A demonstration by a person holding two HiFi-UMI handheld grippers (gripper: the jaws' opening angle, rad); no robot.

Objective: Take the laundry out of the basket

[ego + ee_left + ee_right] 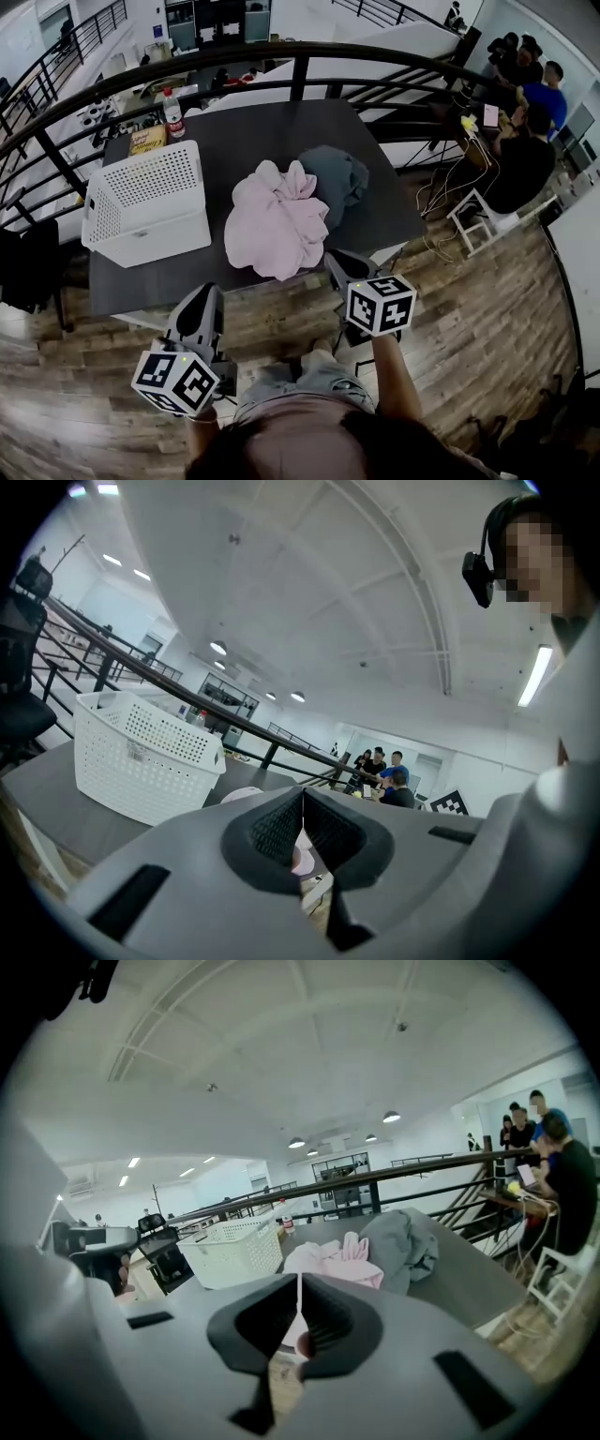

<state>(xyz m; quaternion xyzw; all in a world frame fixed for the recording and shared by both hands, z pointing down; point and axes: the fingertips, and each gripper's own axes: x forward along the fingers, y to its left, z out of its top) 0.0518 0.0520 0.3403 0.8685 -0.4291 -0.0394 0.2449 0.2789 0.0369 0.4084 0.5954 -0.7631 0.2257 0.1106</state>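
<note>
Two garments lie touching on the bench (pixel 253 131) just beside the white basket (pixel 159 230) in our head view: a pink garment (pixel 277 225) and a grey garment (pixel 336 178). In our left gripper view, the left hand-held gripper (pixel 302 808) has its jaws pressed together, gripping nothing. Our right gripper view shows the right hand-held gripper (pixel 298 1302) likewise closed tight and empty.

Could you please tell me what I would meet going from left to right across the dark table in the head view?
white laundry basket → pink garment → grey garment
</note>
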